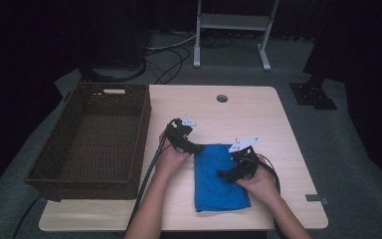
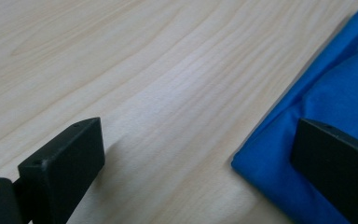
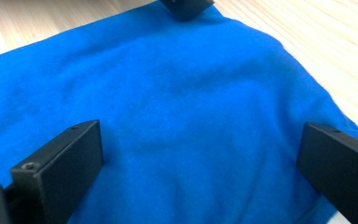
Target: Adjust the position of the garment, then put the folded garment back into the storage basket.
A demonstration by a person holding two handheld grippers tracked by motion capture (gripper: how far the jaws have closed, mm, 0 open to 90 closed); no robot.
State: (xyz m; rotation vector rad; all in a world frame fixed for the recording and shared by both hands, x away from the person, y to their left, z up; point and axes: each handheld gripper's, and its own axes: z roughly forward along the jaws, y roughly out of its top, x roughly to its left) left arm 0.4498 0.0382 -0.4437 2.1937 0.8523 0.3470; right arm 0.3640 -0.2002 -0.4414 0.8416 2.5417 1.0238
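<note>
both grippers low over folded blue cloth (image 1: 219, 177) on table (image 1: 288, 149). left gripper (image 2: 196, 154) jaws apart, straddling cloth's corner, one jaw over wood. right gripper (image 3: 200, 172) jaws apart, cloth between and beneath. long axis toward person. basket (image 1: 89, 139) beyond left jaws.

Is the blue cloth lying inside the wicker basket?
No, the blue cloth lies flat on the table, to the right of the basket.
</note>
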